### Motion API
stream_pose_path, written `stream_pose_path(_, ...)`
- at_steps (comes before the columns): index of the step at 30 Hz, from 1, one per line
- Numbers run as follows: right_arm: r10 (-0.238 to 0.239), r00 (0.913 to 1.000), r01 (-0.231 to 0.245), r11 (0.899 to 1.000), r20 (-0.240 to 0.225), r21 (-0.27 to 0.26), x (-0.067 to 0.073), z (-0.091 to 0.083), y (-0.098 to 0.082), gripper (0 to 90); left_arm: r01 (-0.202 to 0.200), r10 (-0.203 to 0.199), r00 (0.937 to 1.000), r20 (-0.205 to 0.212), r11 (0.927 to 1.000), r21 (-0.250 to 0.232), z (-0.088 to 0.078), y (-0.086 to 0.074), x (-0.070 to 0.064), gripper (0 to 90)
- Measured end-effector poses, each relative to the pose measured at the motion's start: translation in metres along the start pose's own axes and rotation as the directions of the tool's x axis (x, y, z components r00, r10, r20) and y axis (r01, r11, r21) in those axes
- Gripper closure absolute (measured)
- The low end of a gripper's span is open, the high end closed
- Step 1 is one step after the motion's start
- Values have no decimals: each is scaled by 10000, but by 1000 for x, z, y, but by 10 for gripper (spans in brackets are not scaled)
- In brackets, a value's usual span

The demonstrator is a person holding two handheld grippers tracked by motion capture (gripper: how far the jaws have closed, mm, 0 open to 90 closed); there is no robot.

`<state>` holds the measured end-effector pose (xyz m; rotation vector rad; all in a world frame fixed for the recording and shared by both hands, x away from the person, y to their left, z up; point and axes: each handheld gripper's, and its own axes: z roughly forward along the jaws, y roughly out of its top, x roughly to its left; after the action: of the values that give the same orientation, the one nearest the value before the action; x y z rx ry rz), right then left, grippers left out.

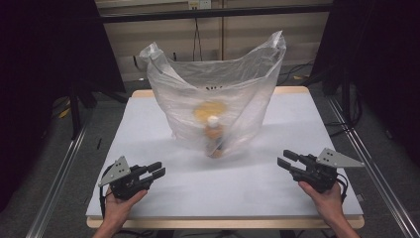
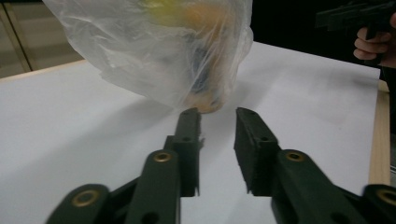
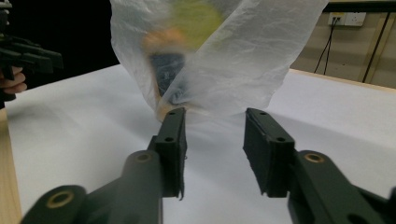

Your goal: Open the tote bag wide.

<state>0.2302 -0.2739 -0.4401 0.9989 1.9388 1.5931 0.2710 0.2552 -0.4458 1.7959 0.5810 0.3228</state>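
Observation:
A clear plastic bag (image 1: 218, 89) stands upright in the middle of the white table (image 1: 208, 183), its two handles sticking up. Inside it I make out a bottle with a white cap and dark label (image 1: 214, 136) and a yellow-orange item (image 1: 209, 110) behind it. The bag (image 2: 159, 46) fills the upper part of the left gripper view, and the bag (image 3: 219, 51) also hangs over the right gripper view. My left gripper (image 1: 157, 169) rests near the front left, open and holding nothing. My right gripper (image 1: 286, 158) sits near the front right, open and holding nothing.
The table has a wooden rim (image 1: 225, 222) along the front. Metal rails (image 1: 57, 173) run along both sides on the floor. Cables (image 1: 197, 34) and a wall socket (image 3: 346, 18) lie beyond the far edge.

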Motion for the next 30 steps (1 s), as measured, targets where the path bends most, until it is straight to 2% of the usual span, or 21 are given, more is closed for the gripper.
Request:
stream_pose_path(2, 72, 9999, -72, 10000, -82, -8, -1, 1, 2, 702, -53, 49, 9997, 243, 9999, 147, 2, 4, 0, 792)
stream_pose_path(4, 158, 9996, -159, 9999, -241, -50, -3, 3, 5, 765, 84, -93, 9995, 312, 9996, 265, 5, 7, -1, 835)
stream_pose_path(7, 197, 9992, -197, 9998, -348, -1, -5, 6, 9, 802, 176, -189, 9991, 385, 9992, 347, 8, 10, -2, 889)
stream_pose_path(9, 372, 9973, -343, 9983, -634, 468, -7, 14, 16, 856, 159, -177, 9986, 498, 9992, 363, 10, 14, -3, 900)
stream_pose_path(10, 407, 9965, -372, 9981, -733, 485, -7, 17, 18, 872, 165, -193, 9962, 849, 9993, 337, 11, 16, -3, 900)
stream_pose_path(12, 461, 9954, -421, 9979, -842, 493, -7, 19, 21, 881, 204, -241, 9943, 1038, 9991, 370, 13, 20, -4, 900)
stream_pose_path(13, 461, 9944, -406, 9974, -954, 595, -6, 25, 28, 890, 101, -141, 9939, 1093, 9993, 366, 14, 22, -4, 900)
stream_pose_path(15, 413, 9933, -348, 9975, -1082, 613, -5, 27, 32, 895, 257, -286, 9920, 1231, 9993, 256, 16, 27, -4, 900)
stream_pose_path(19, 418, 9936, -374, 9983, -1046, 438, -2, 36, 50, 900, 306, -306, 9899, 1385, 9995, 18, 18, 35, -2, 900)
stream_pose_path(20, 526, 9927, -484, 9980, -1083, 409, -2, 38, 52, 900, 306, -307, 9876, 1538, 9995, 29, 18, 37, -1, 900)
stream_pose_path(23, 539, 9930, -495, 9978, -1055, 440, -4, 43, 59, 900, 165, -180, 9893, 1448, 9998, 114, 22, 44, 0, 900)
stream_pose_path(24, 580, 9903, -522, 9974, -1265, 487, -7, 49, 67, 900, 191, -205, 9897, 1417, 9998, 108, 24, 46, 0, 900)
stream_pose_path(26, 526, 9901, -472, 9979, -1300, 445, -7, 52, 72, 900, 140, -156, 9905, 1369, 9998, 127, 28, 50, 1, 900)
stream_pose_path(27, 472, 9878, -425, 9985, -1485, 346, -8, 57, 82, 900, 144, -152, 9892, 1456, 9999, 68, 30, 52, 2, 900)
stream_pose_path(30, 259, 9861, -238, 9996, -1641, 149, -6, 64, 96, 900, 78, -71, 9909, 1346, 10000, -50, 37, 61, 3, 900)
